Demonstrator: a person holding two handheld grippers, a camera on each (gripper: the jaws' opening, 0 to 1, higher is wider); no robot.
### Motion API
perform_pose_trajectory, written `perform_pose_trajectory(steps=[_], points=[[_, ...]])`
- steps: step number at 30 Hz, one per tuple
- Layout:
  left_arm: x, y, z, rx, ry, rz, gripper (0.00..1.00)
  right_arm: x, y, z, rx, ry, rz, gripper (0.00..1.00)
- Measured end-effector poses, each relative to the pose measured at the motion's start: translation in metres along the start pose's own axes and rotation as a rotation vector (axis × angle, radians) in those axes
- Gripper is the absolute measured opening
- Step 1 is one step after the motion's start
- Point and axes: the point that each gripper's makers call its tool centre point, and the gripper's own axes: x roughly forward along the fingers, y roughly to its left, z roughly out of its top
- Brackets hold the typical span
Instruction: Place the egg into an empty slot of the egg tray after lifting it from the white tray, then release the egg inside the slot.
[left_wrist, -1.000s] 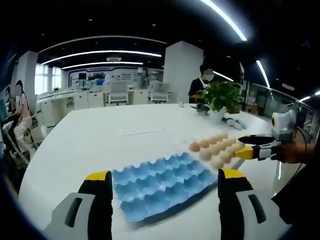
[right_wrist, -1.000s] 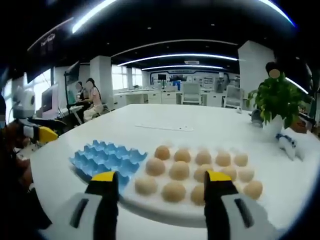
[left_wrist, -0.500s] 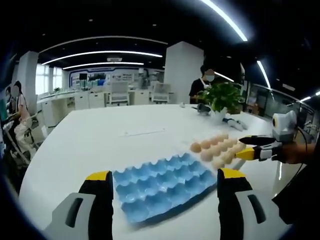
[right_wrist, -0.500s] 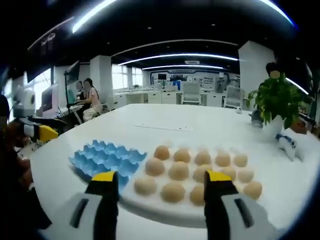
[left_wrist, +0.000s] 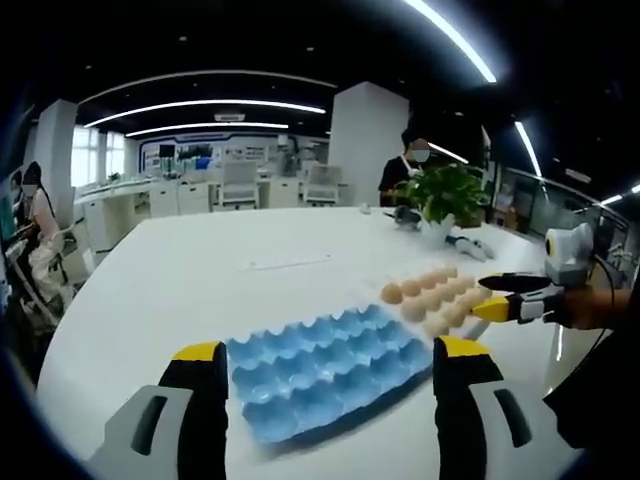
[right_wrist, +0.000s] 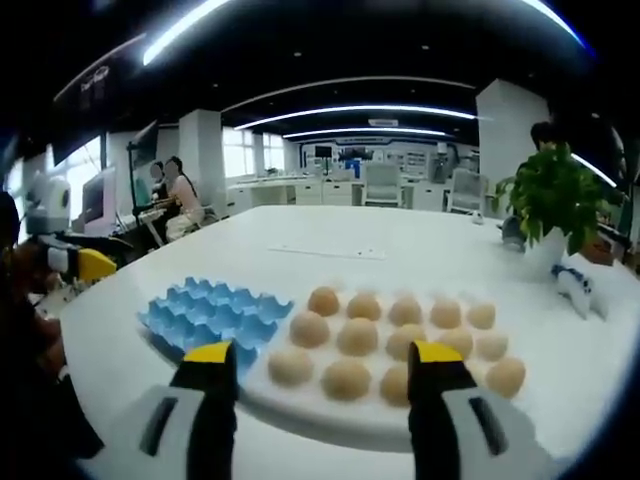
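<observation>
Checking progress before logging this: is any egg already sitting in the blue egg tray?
No. In the left gripper view every slot of the blue egg tray is bare, and the eggs sit beside it.

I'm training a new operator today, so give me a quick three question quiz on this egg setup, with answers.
1. True or false: the blue egg tray has no eggs in it.
2. What holds the eggs now: A the white tray, B the blue tray, C a gripper?
3. Fill in: the right gripper has its jaws ____.

Key: 1 true. 2 A. 3 open, nothing between them.
</observation>
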Motion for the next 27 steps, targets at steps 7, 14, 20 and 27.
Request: perform_pose_trajectory(steps=[7, 14, 20, 27], points=[[0.000, -0.002, -0.003, -0.009, 0.010, -0.008, 0.83, 0.000, 0.002, -0.003, -0.012, 0.010, 0.002, 0.71], [0.000, 0.003, -0.001, -0.007, -0.002, 0.010, 0.85, 0.003, 0.008, -0.005, -0.036, 0.019, 0.013, 0.69], [-0.001, 0.004, -0.002, -0.013, -0.001, 0.009, 0.84, 0.005, 0.014, -0.006, -0.094, 0.032, 0.020, 0.65], [-0.001, 0.004, -0.004, -0.017, 0.006, 0.008, 0.83, 0.018, 0.022, -0.015, -0.213, 0.072, 0.049, 0.60]])
